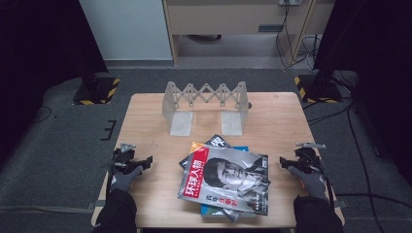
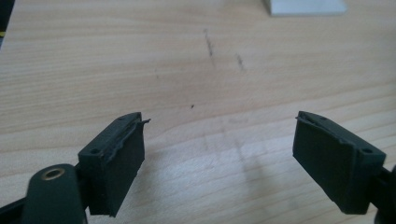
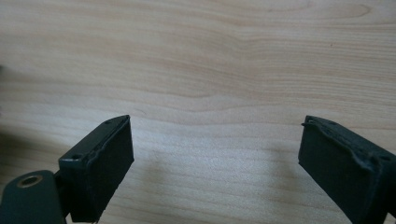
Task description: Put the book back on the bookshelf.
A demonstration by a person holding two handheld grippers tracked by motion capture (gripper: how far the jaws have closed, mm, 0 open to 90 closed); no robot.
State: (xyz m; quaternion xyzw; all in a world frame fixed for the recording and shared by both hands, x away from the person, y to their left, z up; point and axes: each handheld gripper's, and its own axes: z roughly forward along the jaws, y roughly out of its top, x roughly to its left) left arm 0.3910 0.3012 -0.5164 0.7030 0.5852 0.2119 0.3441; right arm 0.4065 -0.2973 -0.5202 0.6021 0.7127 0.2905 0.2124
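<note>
A pile of magazines (image 1: 226, 179) lies at the front middle of the wooden table (image 1: 272, 109); the top one has a red title strip and a black-and-white portrait cover. Behind it stands a clear expanding file rack (image 1: 206, 104). My left gripper (image 1: 141, 162) rests near the table's left edge, a short way left of the pile, held by a gloved hand. Its jaws (image 2: 219, 156) stand wide apart over bare wood. My right gripper (image 1: 286, 163) sits near the right edge, just right of the pile, and its jaws (image 3: 215, 163) are also wide apart with nothing between them.
A foot of the rack (image 2: 306, 6) shows at the top of the left gripper view. Two black stand bases with yellow-striped edges (image 1: 94, 90) (image 1: 318, 87) sit on the floor behind the table. Cables (image 1: 350, 121) trail across the floor at the right.
</note>
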